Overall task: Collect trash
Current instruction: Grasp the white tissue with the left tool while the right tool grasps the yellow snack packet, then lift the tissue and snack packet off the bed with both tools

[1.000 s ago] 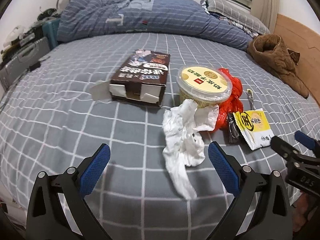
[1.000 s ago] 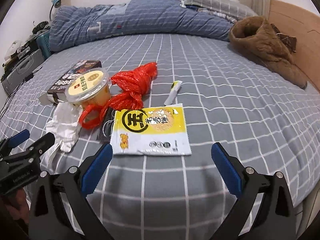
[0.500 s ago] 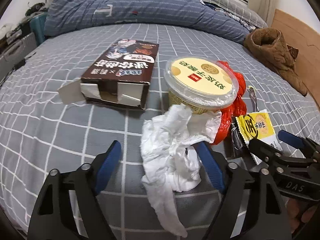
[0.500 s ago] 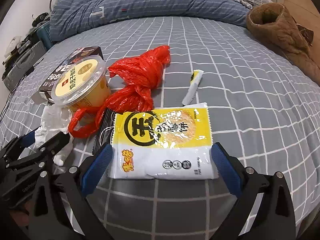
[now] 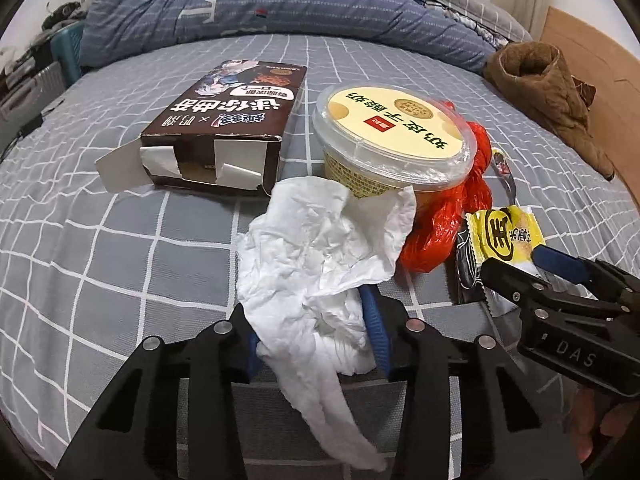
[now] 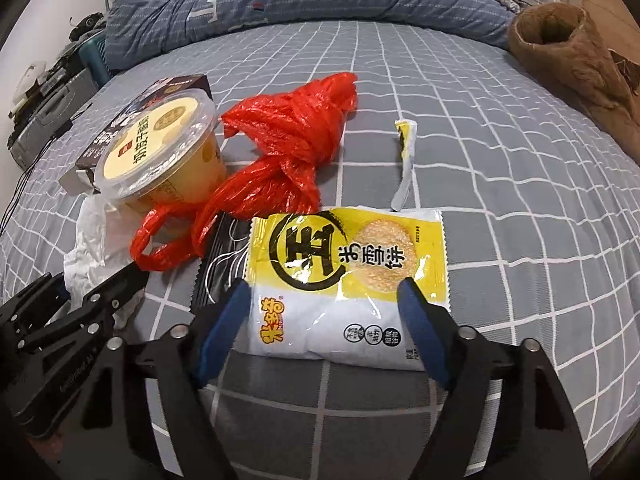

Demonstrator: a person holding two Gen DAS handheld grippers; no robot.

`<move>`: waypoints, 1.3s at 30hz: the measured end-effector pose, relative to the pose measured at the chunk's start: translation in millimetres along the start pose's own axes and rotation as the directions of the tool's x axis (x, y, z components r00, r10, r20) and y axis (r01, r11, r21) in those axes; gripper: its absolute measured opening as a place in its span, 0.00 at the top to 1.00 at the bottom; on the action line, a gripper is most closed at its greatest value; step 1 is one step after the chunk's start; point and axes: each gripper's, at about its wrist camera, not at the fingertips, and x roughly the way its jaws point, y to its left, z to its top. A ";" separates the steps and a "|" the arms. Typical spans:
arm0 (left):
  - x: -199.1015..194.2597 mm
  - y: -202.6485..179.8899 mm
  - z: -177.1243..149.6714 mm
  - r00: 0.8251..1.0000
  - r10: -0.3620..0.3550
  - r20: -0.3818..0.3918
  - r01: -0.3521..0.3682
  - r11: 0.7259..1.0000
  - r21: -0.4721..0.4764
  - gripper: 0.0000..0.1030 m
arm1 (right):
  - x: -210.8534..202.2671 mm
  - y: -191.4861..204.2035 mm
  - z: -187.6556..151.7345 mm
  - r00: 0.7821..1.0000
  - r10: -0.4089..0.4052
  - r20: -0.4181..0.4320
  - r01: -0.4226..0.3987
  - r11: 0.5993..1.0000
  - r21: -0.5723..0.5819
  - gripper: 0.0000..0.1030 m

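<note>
Trash lies on a grey checked bed sheet (image 5: 120, 264). My left gripper (image 5: 314, 334) is low over a crumpled white tissue (image 5: 320, 256). Its jaws are closing and both blue pads touch the tissue's sides. My right gripper (image 6: 324, 304) straddles a yellow and white snack packet (image 6: 348, 264). Its jaws are closing too, with the pads at the packet's left and right edges and the packet still flat. In the left wrist view the right gripper (image 5: 524, 266) shows over the same packet (image 5: 508, 232). The left gripper (image 6: 76, 292) shows at the right wrist view's lower left.
Behind the tissue stand a dark brown carton (image 5: 228, 120) with a torn end and a lidded plastic tub (image 5: 392, 128). A knotted red bag (image 6: 288, 140), a black wrapper (image 6: 220, 264) and a small sachet (image 6: 406, 160) lie nearby. A blue duvet (image 5: 280, 8) and brown garment (image 5: 548, 88) lie farther back.
Both grippers have come forward and down onto the trash. The left jaws have narrowed from wide open onto the tissue. The right jaws have narrowed around the snack packet.
</note>
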 end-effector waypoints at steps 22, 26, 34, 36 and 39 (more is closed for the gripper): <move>-11.1 4.8 -2.0 1.000 -0.012 0.004 0.012 1.000 0.013 0.83 | -17.1 -12.8 0.6 0.999 -0.014 0.039 0.013 1.000 0.024 0.74; -17.7 6.7 -1.4 1.000 -0.022 0.010 0.022 1.000 0.009 0.85 | -23.7 -11.0 -0.1 0.998 -0.016 0.052 0.015 1.000 0.018 0.75; -29.8 0.1 -0.7 0.999 -0.042 0.030 0.041 0.999 0.021 0.86 | -40.2 -2.2 -2.4 0.996 -0.027 0.085 0.027 1.000 -0.002 0.75; -34.1 -0.7 -0.1 0.998 -0.045 0.037 0.045 0.999 0.022 0.86 | -45.3 -1.1 -4.1 0.995 -0.027 0.094 0.028 1.000 -0.001 0.75; -41.4 -0.2 -0.3 0.998 -0.048 0.046 0.047 0.999 0.022 0.86 | -53.5 1.6 -6.0 0.994 -0.027 0.109 0.027 1.000 -0.005 0.75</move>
